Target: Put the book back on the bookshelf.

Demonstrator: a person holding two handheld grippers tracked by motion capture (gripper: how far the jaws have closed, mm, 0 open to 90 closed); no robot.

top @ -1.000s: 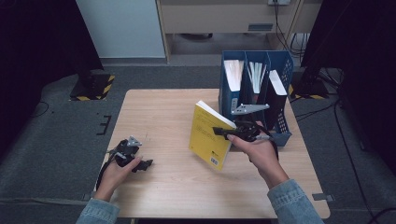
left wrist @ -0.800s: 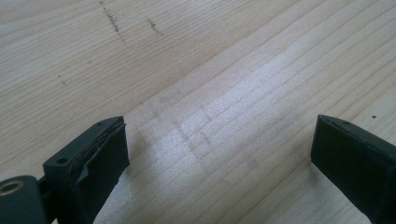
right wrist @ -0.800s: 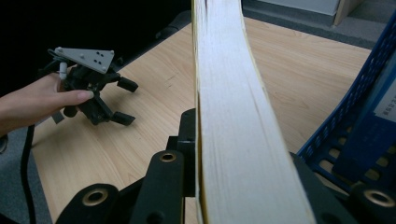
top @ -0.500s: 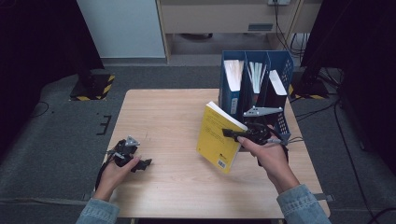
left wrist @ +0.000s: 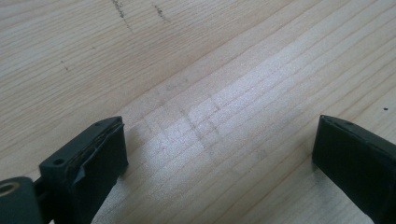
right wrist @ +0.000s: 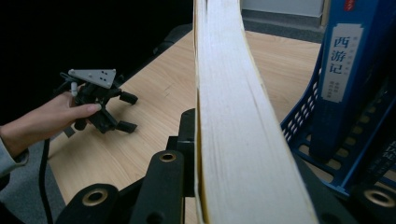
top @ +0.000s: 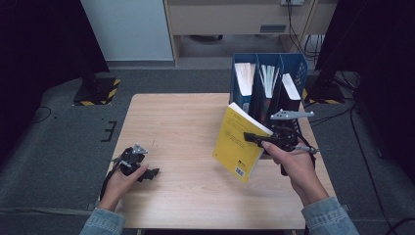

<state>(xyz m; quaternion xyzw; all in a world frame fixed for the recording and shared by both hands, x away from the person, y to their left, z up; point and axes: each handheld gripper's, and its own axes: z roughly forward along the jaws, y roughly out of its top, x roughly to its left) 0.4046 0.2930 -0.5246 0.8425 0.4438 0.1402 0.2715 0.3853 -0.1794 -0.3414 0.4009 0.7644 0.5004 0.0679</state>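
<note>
While clamped in right tool (top: 254, 138), yellow book (top: 237, 144) tilted, beside blue rack (top: 293, 66)

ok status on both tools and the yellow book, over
Right tool shut on yellow book, held tilted above the table. Left tool open, resting on the table. Blue file rack close beside the book.
</note>
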